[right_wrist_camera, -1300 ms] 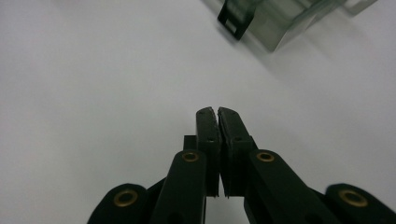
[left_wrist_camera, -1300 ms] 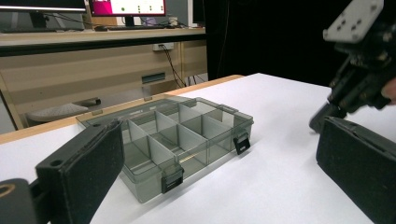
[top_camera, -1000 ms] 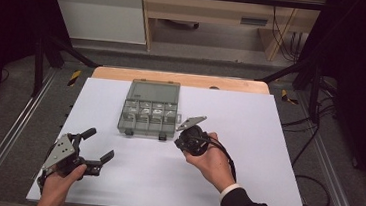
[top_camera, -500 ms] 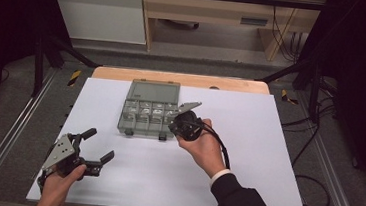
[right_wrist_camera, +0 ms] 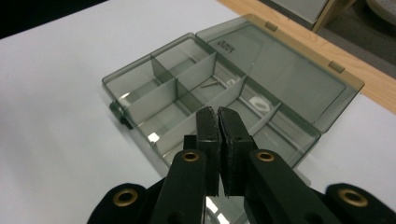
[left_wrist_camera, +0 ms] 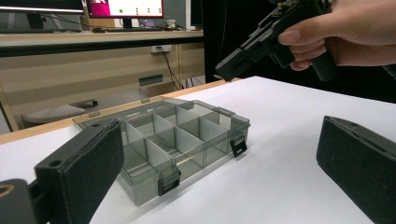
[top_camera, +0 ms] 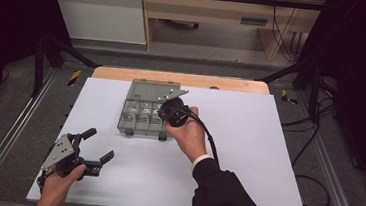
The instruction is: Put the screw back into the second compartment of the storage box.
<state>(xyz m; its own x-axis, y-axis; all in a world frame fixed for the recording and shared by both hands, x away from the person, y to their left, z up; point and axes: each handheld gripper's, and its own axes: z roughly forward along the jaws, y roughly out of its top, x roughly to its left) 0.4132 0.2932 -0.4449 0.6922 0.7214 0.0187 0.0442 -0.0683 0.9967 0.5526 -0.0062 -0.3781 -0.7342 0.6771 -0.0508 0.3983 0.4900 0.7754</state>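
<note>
Right gripper (right_wrist_camera: 218,114): jaws pressed together, pads touching, nothing between them. Compartment box (right_wrist_camera: 196,93) sits directly under and just ahead of the fingertips, lid (right_wrist_camera: 280,65) flat open beyond. Tips hang over the near row of cells, no contact visible. A small screw (right_wrist_camera: 210,84) lies in a cell just past the tips, a pale ring-shaped part (right_wrist_camera: 259,102) in a cell to their right.

Left gripper (top_camera: 97,150): jaws spread wide, empty, held low over the table (top_camera: 266,155). From its own view the box (left_wrist_camera: 177,140) sits ahead between the two pads, well apart from them.

Hard to make out: the near box edge is hidden behind the right jaws; cell contents are too small to read from the high view; the left view cuts off both pads at the frame edges.
</note>
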